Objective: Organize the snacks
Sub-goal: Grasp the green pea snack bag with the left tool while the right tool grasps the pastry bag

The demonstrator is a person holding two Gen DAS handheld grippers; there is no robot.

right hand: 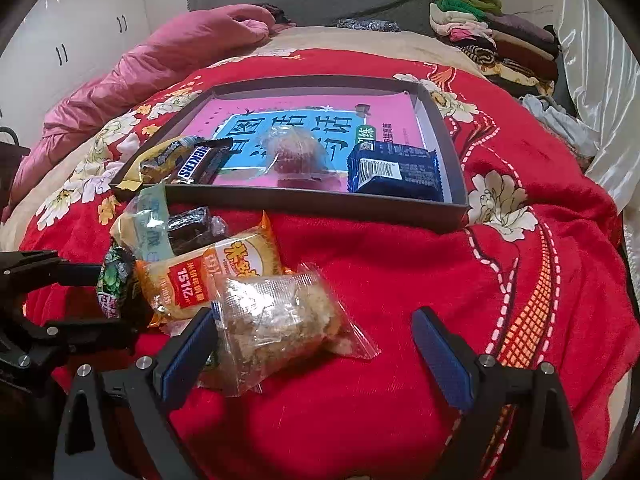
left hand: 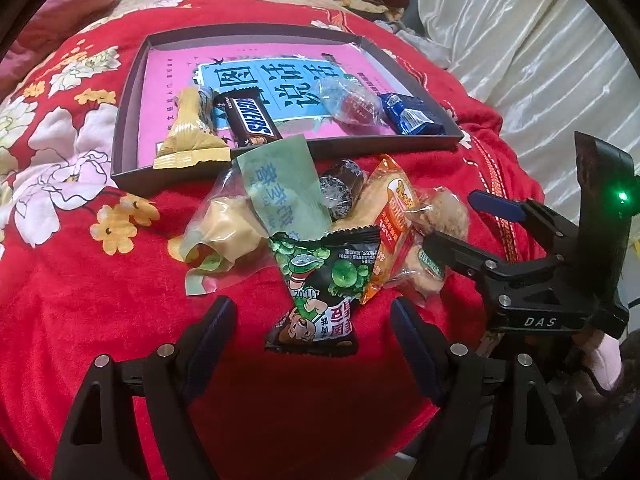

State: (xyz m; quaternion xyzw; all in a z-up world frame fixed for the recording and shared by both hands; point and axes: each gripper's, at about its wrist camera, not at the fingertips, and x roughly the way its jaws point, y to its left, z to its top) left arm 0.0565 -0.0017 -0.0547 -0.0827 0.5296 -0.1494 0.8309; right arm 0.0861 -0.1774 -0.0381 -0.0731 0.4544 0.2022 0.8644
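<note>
A loose pile of snacks lies on the red blanket in front of a shallow dark box (left hand: 380,146) (right hand: 320,205). My left gripper (left hand: 312,312) is open, and the green pea packet (left hand: 326,292) lies between its fingers without touching the pads. My right gripper (right hand: 314,320) is open too, straddling a clear bag of crumbly pastry (right hand: 276,320) that rests close to its left finger. The pile also holds an orange packet (right hand: 224,276), a pale green pastry wrapper (left hand: 276,188) and a dark wrapped cake (left hand: 340,190). In the box lie a Snickers bar (left hand: 248,120), a yellow wrapper (left hand: 188,132), a clear-wrapped red sweet (left hand: 356,106) and a blue packet (right hand: 394,172).
The box has a pink and blue printed sheet (left hand: 280,76) on its floor. A pink quilt (right hand: 160,64) lies at the back left and folded clothes (right hand: 496,36) at the back right. White fabric (left hand: 540,52) borders the blanket on the right. Each gripper shows at the edge of the other's view.
</note>
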